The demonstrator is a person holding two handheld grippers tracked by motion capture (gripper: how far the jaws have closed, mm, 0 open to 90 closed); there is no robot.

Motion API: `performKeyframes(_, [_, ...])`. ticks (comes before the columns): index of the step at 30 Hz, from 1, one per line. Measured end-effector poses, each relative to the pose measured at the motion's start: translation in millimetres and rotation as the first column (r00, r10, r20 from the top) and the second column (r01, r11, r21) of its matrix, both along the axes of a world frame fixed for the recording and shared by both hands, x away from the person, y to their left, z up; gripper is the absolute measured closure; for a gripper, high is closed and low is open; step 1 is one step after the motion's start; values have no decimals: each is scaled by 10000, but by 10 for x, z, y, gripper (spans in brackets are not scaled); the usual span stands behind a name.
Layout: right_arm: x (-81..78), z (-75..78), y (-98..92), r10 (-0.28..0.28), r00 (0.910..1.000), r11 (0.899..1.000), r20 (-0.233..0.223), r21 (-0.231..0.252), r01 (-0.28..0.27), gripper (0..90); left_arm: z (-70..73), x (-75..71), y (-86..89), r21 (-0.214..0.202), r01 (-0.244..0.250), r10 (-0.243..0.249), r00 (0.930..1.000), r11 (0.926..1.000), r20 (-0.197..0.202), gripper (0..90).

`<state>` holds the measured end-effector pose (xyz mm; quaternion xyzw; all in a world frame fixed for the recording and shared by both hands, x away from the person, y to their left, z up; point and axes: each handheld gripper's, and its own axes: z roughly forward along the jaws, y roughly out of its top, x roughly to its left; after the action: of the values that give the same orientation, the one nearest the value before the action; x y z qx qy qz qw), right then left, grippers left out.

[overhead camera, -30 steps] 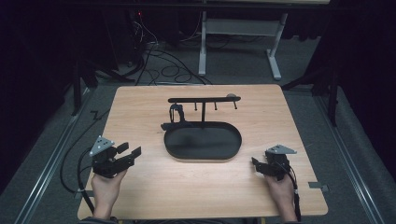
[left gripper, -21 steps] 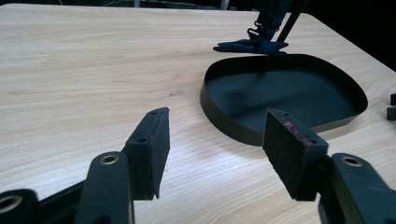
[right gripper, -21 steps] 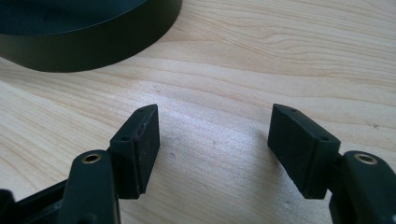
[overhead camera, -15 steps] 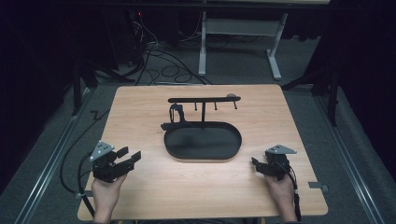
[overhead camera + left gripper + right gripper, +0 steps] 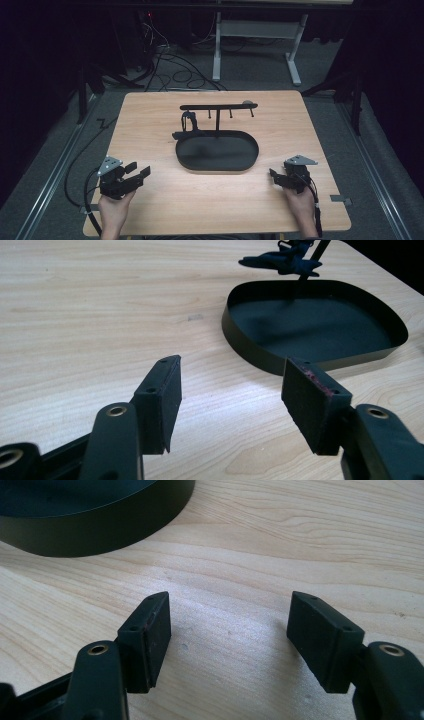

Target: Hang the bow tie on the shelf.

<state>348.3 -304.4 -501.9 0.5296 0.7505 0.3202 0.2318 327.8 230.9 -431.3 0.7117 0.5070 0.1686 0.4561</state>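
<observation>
Nothing begun; my left gripper (image 5: 134,176) at eight o'clock and right gripper (image 5: 276,177) at four flank the tray (image 5: 217,169); both jaws gape empty.

Table (image 5: 150,125): it carries everything here.
Tray (image 5: 218,167): in the middle of the table.
Stand (image 5: 218,107): rises at the far edge of the tray, with its bar across it.
Left gripper (image 5: 138,176): near the front left corner, well apart from the tray.
Right gripper (image 5: 273,176): front right, near the tray.
</observation>
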Motion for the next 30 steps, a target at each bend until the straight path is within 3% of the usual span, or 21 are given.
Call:
performKeyframes(14, [-1,1,3,-13,10000,10000,-7,-8,13,356,-171,-33,36,152,-220,224,9992,9996,-328,416])
performKeyframes(30, [-1,1,2,-10,10000,10000,-7,-16,10,356,-374,30,-29,496,-269,296,9981,9984,-541,414])
